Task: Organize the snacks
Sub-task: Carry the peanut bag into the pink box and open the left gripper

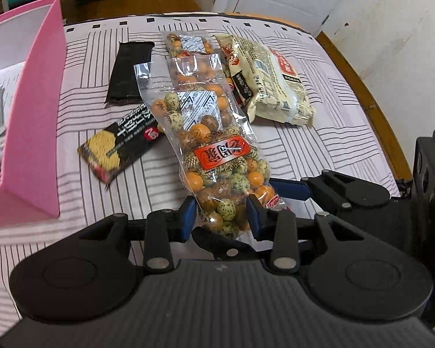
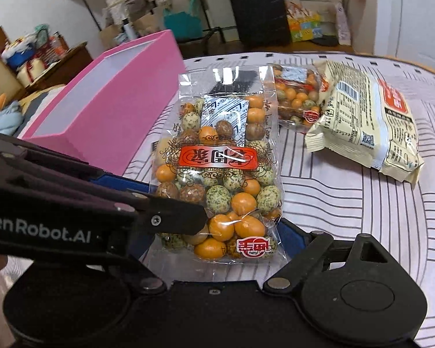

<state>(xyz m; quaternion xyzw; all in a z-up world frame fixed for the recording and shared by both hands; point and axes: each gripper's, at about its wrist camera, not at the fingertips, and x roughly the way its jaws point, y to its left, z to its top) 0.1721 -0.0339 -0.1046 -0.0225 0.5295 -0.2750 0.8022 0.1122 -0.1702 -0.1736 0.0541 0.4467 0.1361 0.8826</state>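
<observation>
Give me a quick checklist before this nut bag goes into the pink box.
1. Left claw shut on the clear bag of coated nuts: ok.
2. Right claw free of the bag: cannot tell, though it looks open.
3. Bag's far end lifted off the striped cloth: cannot tell.
4. Pink box open on top: ok.
5. Room inside the box: cannot tell; one packet shows in it.
6. Second nut bag and cream packet clear of the way: ok.
</observation>
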